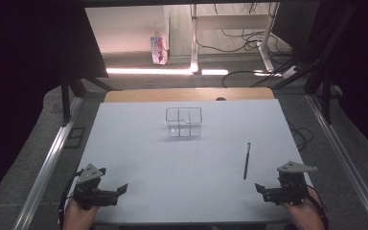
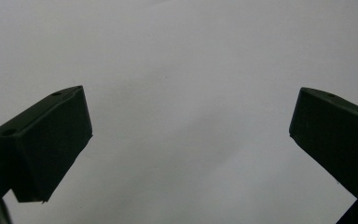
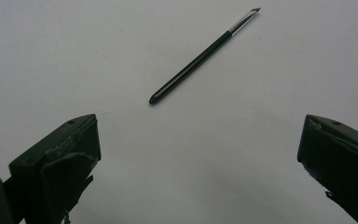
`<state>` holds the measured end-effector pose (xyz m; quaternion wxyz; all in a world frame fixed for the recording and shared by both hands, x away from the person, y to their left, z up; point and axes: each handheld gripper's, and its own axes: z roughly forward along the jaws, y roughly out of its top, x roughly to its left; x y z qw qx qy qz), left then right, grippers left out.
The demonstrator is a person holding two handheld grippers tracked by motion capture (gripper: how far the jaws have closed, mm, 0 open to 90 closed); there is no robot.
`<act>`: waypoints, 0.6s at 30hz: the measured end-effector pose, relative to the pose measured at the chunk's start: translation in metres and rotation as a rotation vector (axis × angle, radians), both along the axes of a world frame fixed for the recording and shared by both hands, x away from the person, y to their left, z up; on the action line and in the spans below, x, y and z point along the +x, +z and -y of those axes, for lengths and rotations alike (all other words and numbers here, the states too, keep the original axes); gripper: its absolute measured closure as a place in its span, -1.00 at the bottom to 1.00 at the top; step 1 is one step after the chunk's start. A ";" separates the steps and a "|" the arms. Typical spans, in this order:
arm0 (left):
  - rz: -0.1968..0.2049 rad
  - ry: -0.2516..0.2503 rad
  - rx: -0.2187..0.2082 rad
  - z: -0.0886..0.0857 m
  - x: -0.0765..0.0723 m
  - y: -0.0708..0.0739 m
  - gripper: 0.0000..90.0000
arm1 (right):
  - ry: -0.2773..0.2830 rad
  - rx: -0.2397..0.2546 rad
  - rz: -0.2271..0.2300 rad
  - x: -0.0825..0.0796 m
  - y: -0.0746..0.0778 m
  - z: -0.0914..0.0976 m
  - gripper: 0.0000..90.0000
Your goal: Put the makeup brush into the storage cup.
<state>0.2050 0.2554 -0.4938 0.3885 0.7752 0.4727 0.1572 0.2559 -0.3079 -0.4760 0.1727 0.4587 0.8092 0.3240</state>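
A slim black brush with a metal ferrule (image 1: 246, 161) is seen lying flat near the white desk's (image 1: 182, 163) right edge, just ahead of the right gripper (image 1: 262, 190). The fingers of both the right and the left gripper (image 1: 120, 190) are spread wide, with nothing held.

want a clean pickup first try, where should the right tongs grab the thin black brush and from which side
Grip the brush at mid-handle, coming straight down from above with the jaws across its length. It lies flat on the white table, slim and round, so a side approach would likely roll it. The right tongs are open, near its rounded butt end.
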 end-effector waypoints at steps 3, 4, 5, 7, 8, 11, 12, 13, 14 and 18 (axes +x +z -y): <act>0.001 0.004 -0.003 0.000 0.000 0.000 -1.00 | -0.002 -0.004 -0.004 0.000 0.000 0.000 -1.00; 0.001 0.002 -0.003 0.000 0.000 0.000 -1.00 | -0.002 -0.005 -0.003 0.000 0.000 -0.001 -1.00; 0.001 0.001 -0.003 0.000 0.000 0.000 -1.00 | -0.002 -0.007 -0.003 0.000 0.000 -0.001 -1.00; 0.005 0.000 0.001 0.000 -0.001 0.000 -1.00 | 0.000 -0.010 -0.006 0.000 0.000 -0.001 -1.00; 0.007 -0.001 0.004 0.000 -0.001 0.000 -1.00 | 0.000 -0.012 -0.006 0.000 0.000 -0.002 -1.00; 0.008 -0.005 0.009 0.001 -0.001 0.000 -1.00 | -0.001 -0.018 -0.005 0.000 0.000 -0.002 -1.00; 0.008 -0.005 0.011 0.001 -0.001 0.000 -1.00 | 0.001 -0.020 -0.004 0.000 0.000 -0.002 -1.00; 0.009 -0.005 0.012 0.001 -0.001 0.000 -1.00 | 0.001 -0.023 -0.004 0.000 0.000 -0.002 -1.00; 0.010 -0.006 0.011 0.001 -0.001 0.000 -1.00 | 0.000 -0.027 -0.005 0.000 0.000 -0.002 -1.00; 0.012 -0.005 0.011 0.000 -0.001 0.000 -1.00 | -0.004 -0.033 -0.008 0.001 0.001 -0.002 -1.00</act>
